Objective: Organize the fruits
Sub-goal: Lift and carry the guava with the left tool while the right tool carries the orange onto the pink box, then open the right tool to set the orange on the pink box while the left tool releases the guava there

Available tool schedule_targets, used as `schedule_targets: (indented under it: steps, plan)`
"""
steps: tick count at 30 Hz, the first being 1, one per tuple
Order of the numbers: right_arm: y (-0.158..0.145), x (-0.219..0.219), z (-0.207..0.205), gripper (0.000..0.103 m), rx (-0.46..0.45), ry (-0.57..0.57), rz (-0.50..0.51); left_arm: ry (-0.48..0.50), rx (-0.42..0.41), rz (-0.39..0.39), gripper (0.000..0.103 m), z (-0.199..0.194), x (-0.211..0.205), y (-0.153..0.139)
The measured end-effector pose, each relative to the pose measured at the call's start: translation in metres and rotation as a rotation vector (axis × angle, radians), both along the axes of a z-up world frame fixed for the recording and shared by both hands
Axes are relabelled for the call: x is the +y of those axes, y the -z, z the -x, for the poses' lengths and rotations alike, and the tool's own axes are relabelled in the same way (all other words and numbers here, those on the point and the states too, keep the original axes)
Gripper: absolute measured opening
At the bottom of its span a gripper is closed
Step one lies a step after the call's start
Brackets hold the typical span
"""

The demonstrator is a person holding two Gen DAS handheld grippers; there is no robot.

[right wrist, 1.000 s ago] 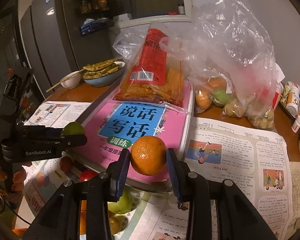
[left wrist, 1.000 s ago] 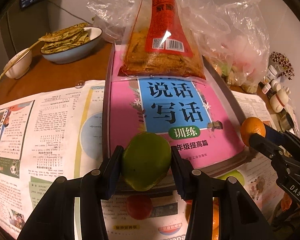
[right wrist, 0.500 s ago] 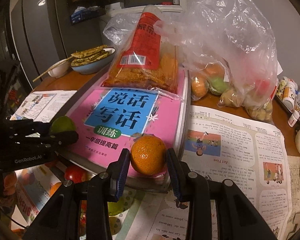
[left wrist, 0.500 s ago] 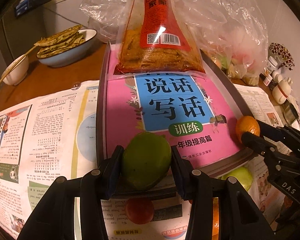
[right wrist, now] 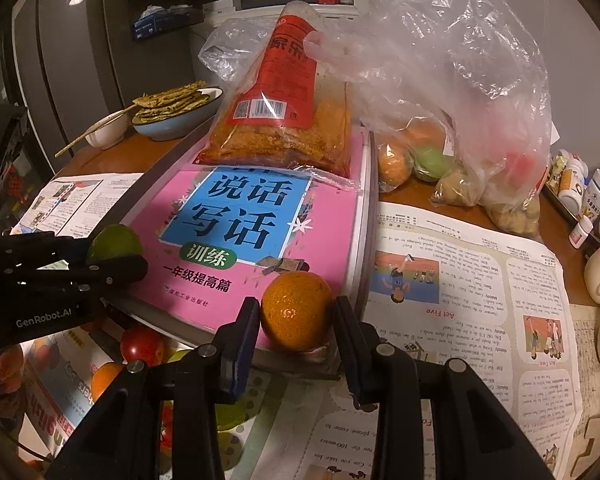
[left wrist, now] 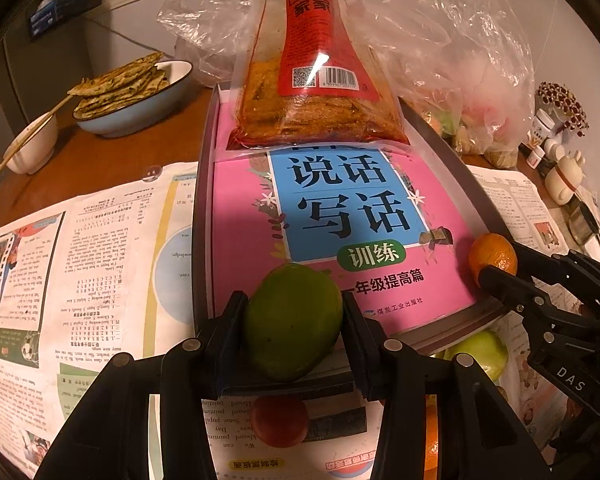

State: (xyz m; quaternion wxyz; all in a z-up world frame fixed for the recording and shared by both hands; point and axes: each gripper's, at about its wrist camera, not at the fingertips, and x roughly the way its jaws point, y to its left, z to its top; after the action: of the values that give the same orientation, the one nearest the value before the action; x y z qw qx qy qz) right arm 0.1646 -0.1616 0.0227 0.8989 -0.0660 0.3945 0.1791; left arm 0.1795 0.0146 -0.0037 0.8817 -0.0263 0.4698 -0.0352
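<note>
Green mango [left wrist: 293, 320]: clamped between the left gripper [left wrist: 294, 330] fingers, over the pink book's [left wrist: 340, 216] near edge.
Orange [right wrist: 296, 311]: pinched in the right gripper [right wrist: 295, 322], above the book's near corner.

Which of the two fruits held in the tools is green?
The green mango, gripped in the left tool; the right tool holds an orange.
</note>
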Motion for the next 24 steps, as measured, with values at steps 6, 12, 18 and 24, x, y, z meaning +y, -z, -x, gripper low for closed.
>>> schedule_targets:
  steps: [6, 12, 18, 24]
  plan:
    - [0.0004, -0.0002, -0.0003, 0.038, 0.000, 0.006, 0.000, -0.003, 0.003, -0.004, 0.048, 0.0006, -0.0011, 0.0002]
    - [-0.0005, -0.0019, -0.0007, 0.039, 0.011, 0.009, -0.026, -0.008, 0.007, 0.011, 0.048, 0.0004, 0.0005, -0.0003]
    - [-0.0015, -0.0010, 0.0038, 0.046, 0.002, 0.006, -0.031, -0.013, 0.005, 0.030, 0.048, 0.0031, 0.0022, -0.0034]
    - [-0.0050, -0.0013, 0.0065, 0.051, -0.008, 0.009, -0.035, -0.015, 0.001, 0.034, 0.048, 0.0066, 0.0029, -0.0063]
